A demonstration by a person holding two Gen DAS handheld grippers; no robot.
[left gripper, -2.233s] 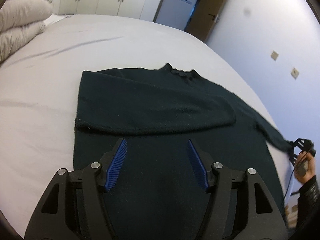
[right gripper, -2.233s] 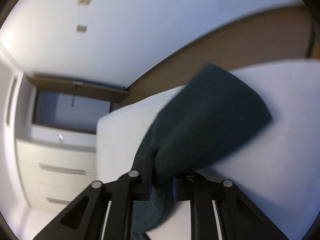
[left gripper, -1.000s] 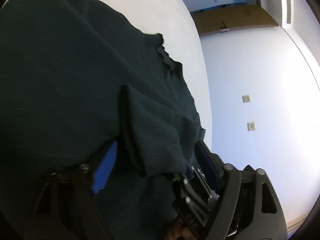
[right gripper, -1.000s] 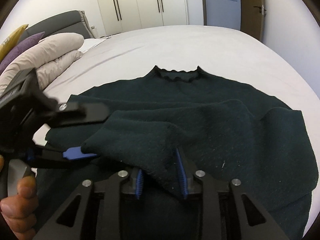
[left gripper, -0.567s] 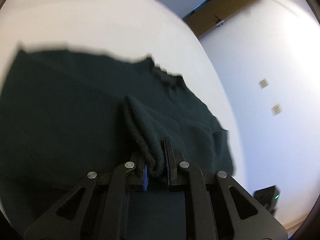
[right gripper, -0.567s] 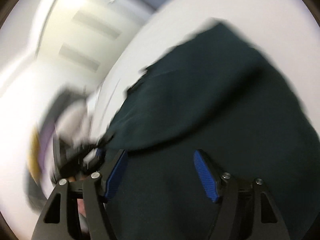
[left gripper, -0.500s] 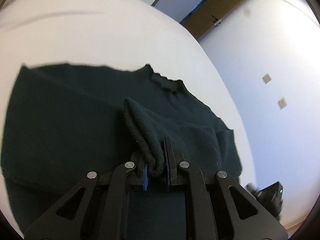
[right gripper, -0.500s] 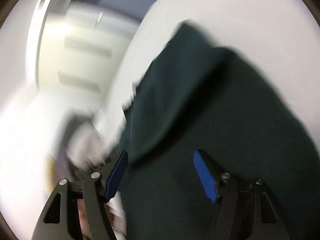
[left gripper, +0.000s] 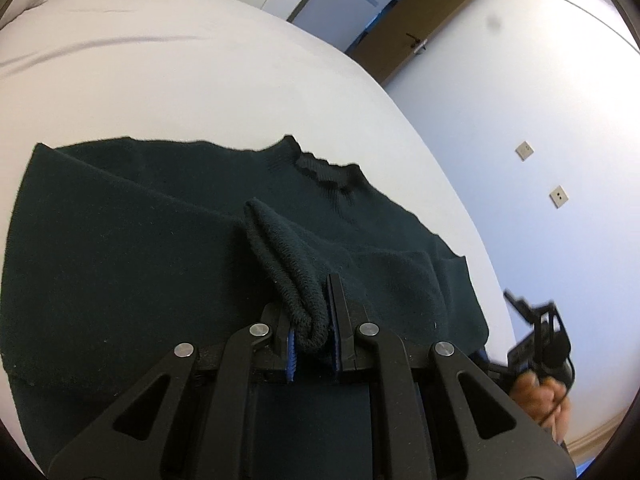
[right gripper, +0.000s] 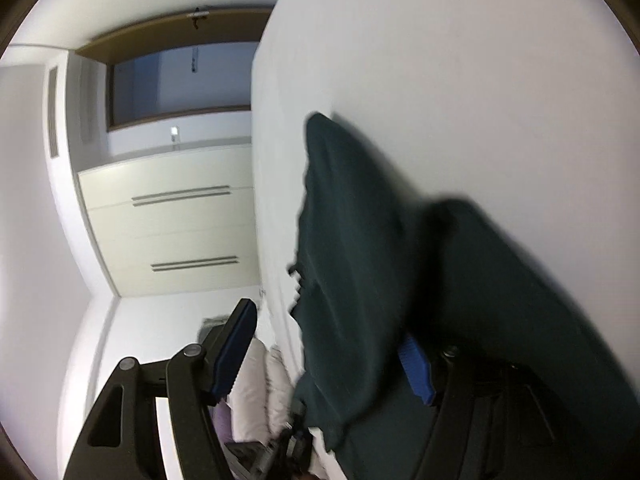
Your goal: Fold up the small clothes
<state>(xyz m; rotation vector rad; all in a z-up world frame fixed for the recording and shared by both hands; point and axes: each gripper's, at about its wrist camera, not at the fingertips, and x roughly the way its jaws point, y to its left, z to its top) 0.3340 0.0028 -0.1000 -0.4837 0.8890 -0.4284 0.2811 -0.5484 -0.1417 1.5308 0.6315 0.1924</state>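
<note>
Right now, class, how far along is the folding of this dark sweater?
Done: sweater lies flat on the bed, one sleeve across the chest. In hand: left gripper pinches the other sleeve's cuff; right gripper is open. Left: lay that sleeve, fold the body.

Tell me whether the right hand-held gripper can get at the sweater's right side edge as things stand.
Probably yes. The right hand-held gripper is open and empty beside the sweater, with nothing between them. The left hand-held gripper pinches the sleeve cuff further in.
</note>
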